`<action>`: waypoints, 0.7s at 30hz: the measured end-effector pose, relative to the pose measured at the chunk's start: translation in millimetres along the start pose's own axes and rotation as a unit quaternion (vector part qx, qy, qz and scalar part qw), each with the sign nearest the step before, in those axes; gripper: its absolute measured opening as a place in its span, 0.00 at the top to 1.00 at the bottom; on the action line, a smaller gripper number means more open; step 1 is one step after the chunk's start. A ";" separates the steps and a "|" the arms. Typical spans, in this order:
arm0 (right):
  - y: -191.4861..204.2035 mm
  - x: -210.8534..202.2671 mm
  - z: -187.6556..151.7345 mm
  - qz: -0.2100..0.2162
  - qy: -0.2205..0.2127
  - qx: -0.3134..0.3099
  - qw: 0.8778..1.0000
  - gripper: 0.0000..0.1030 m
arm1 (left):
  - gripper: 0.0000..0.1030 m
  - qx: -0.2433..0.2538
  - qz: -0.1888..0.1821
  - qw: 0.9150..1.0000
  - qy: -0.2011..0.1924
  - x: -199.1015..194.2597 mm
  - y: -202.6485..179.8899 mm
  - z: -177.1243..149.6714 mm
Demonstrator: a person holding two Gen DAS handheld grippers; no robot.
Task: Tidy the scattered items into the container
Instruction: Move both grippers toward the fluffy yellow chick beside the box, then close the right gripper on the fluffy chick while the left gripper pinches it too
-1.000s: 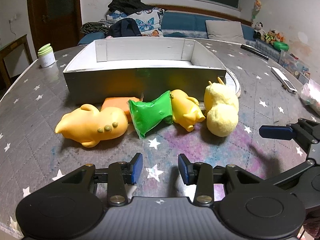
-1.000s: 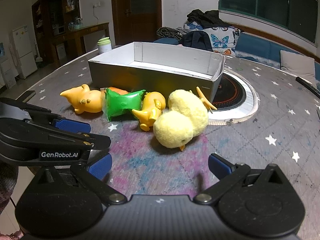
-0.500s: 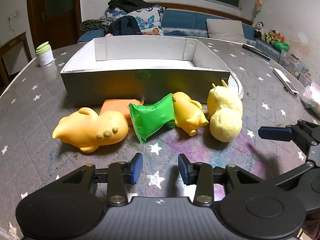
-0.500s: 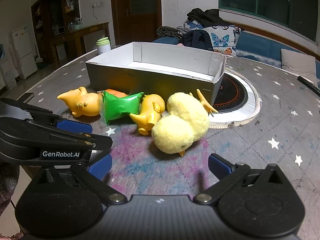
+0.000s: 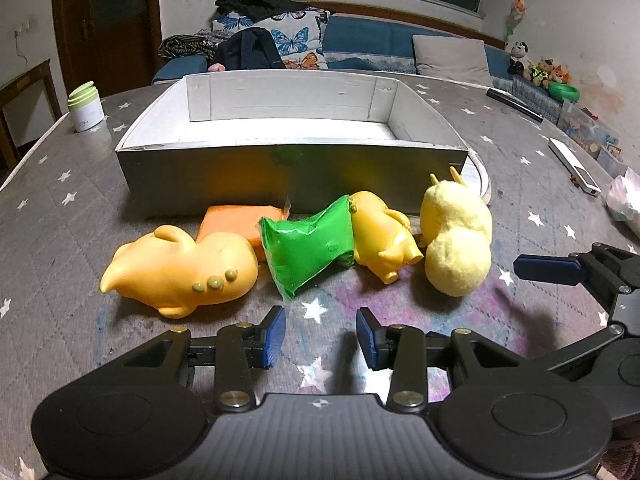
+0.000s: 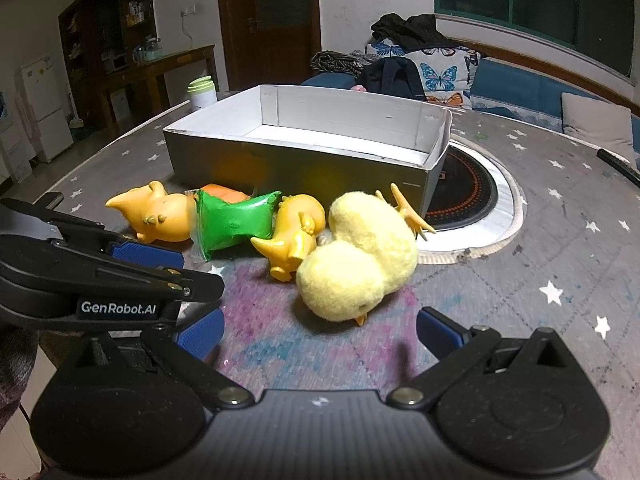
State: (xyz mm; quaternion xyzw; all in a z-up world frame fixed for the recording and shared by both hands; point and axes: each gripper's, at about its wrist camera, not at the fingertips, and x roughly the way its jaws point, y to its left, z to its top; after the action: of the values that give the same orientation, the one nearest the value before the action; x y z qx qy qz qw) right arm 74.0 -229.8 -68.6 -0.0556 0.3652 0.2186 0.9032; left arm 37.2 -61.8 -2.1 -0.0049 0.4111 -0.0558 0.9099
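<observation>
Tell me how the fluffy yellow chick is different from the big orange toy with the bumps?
The fluffy yellow chick looks furry and soft; the big orange toy looks smooth and shiny. The chick is pale yellow, the toy deeper orange-yellow. The chick lies at the row's right end, the toy at its left. Both lie on their sides outside the box.

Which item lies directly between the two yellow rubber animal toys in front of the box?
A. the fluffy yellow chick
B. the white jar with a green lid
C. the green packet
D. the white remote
C: the green packet lies between the larger rubber toy and the smaller one.
</observation>
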 end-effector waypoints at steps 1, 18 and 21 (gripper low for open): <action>-0.6 0.8 0.5 0.001 0.000 0.001 1.000 0.00 | 0.60 0.000 0.000 1.000 0.000 0.5 0.1 0.7; -17.7 16.3 9.1 0.002 0.006 0.022 1.000 0.03 | 0.60 0.002 -0.002 1.000 0.009 12.5 1.0 17.8; -19.2 17.7 11.9 0.003 0.004 0.020 1.000 0.05 | 0.60 -0.001 -0.004 1.000 0.010 11.4 2.6 19.4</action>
State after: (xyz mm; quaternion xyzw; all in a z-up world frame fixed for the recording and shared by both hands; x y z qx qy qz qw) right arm 101.2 -237.7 -73.2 -0.0374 0.3734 0.2135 0.9020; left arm 59.5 -61.1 2.1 -0.0066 0.4201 -0.0587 0.9056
